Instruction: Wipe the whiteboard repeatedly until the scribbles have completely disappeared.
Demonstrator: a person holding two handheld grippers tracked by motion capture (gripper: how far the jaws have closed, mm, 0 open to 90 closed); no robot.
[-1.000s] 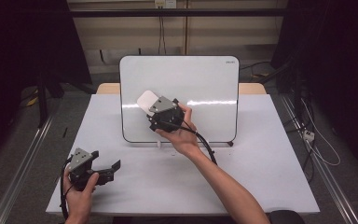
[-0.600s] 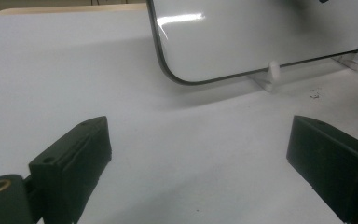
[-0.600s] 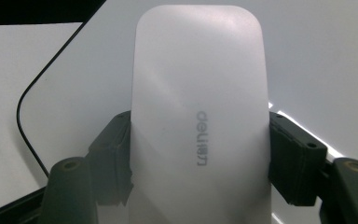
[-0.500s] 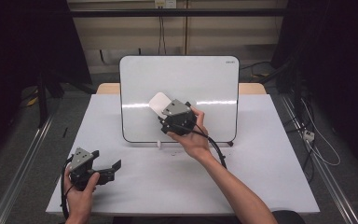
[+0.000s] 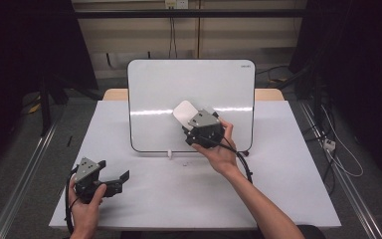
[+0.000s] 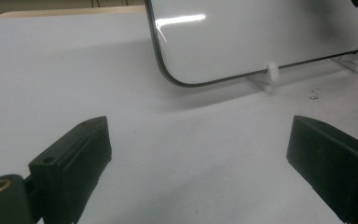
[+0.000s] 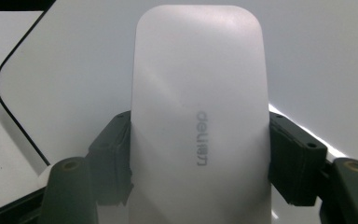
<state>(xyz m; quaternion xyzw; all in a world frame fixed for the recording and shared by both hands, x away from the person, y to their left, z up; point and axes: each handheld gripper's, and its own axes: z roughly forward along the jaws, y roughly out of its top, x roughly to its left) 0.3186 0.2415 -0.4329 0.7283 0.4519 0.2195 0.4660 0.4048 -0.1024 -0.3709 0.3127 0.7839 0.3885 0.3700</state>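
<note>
Eraser (image 7: 198, 121) label "deli" | right gripper (image 5: 195, 124) clamps it, shifted right across whiteboard (image 5: 154, 99) | left gripper (image 6: 200, 154) wide, unmoved

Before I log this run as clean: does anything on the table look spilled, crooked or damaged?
Little stands out. A few tiny dark specks lie on the white table in front of the upright white whiteboard, possibly eraser debris. The right gripper holds the white rounded eraser squarely; the board stands straight.

We see a white eraser (image 7: 198, 121), long w/ round corners, grey letters on top, flat vs the upright whiteboard (image 5: 191, 84), near its middle.
</note>
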